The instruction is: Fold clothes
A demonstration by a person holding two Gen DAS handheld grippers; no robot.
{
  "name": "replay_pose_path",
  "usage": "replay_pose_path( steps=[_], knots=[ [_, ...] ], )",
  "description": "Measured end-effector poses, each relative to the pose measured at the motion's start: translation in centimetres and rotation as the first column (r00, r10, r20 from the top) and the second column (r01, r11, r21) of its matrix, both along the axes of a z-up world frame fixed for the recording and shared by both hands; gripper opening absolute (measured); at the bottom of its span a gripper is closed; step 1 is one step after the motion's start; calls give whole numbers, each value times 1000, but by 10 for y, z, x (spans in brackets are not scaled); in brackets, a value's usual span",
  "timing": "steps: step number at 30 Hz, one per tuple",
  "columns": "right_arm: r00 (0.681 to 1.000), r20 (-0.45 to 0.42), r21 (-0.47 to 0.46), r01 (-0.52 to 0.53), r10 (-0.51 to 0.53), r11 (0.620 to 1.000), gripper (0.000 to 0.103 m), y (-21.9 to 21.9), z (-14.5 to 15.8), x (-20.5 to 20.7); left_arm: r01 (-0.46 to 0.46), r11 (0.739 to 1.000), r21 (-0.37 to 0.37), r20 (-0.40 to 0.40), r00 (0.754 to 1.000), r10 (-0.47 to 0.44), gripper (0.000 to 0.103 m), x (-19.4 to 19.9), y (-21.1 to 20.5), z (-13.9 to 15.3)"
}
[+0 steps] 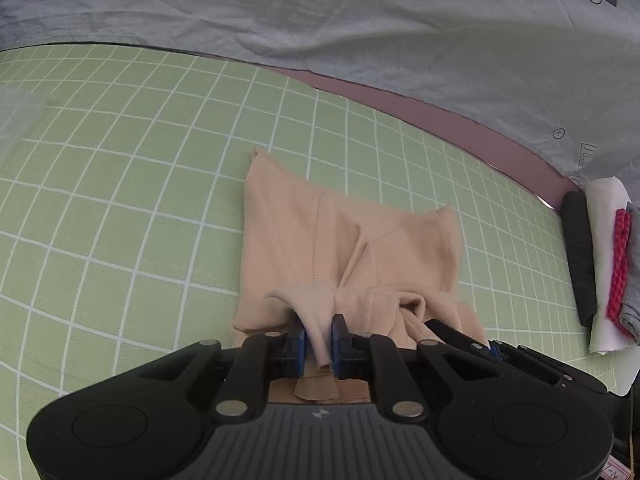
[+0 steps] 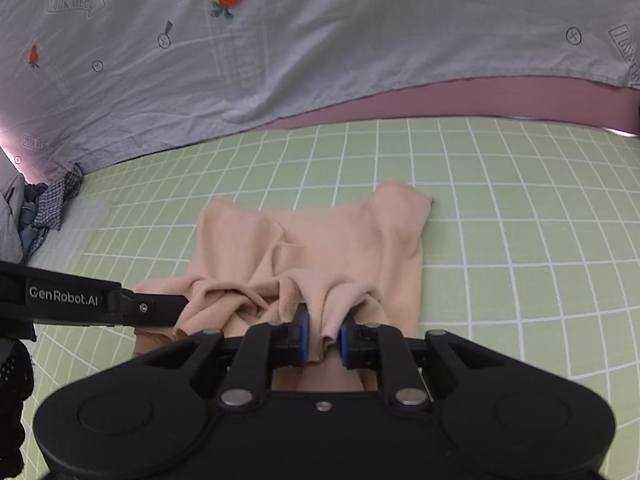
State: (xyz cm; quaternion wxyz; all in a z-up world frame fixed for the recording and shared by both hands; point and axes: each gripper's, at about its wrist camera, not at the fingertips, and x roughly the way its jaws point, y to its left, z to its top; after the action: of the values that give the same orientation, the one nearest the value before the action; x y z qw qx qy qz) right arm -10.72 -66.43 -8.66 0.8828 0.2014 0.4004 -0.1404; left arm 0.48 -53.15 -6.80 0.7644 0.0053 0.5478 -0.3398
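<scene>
Beige garment (image 1: 320, 236) laid on green gridded mat (image 1: 120, 200), near edge gathered and lifted. Left gripper (image 1: 319, 340) jaws clamped on fabric bunch; right gripper (image 2: 323, 336) likewise. Fold judged underway, not completed. Folded stack (image 1: 600, 264) seen alongside; unfolded pile (image 2: 36, 216) left.

1. Soft, even, fairly bright light; shadows are faint.
2. Strong fisheye bending curves the mat (image 1: 120, 200) grid; corners go dark.
3. Small glare at the mat's far edge (image 2: 616, 131).
4. Slight blur throughout.
</scene>
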Motion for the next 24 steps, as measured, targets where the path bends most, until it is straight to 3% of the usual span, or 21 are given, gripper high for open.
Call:
replay_pose_path(
  steps=[8,11,13,15,16,18,24],
  knots=[
    [999,-15,91,34,-33,995,16,-12,-8,3,-28,1000,7,-17,999,28,17,8,-1,1],
    [999,-25,148,43,-40,988,18,-23,-1,6,-50,998,-36,-29,998,49,18,17,4,14],
    [998,9,178,66,-69,982,22,-31,9,2,-81,994,-75,8,997,82,37,22,13,29],
    [991,69,179,102,-115,979,35,-36,24,-7,-113,987,-112,81,989,122,52,23,25,45],
    [984,99,163,129,-146,978,43,-38,33,-13,-129,983,-132,109,984,144,53,24,33,52],
    [970,142,138,178,-197,974,45,-42,46,-24,-162,975,-150,117,977,180,53,28,46,58],
    [972,76,98,216,-224,971,46,-41,32,-40,-166,984,-57,75,983,170,53,25,61,29]
  ],
)
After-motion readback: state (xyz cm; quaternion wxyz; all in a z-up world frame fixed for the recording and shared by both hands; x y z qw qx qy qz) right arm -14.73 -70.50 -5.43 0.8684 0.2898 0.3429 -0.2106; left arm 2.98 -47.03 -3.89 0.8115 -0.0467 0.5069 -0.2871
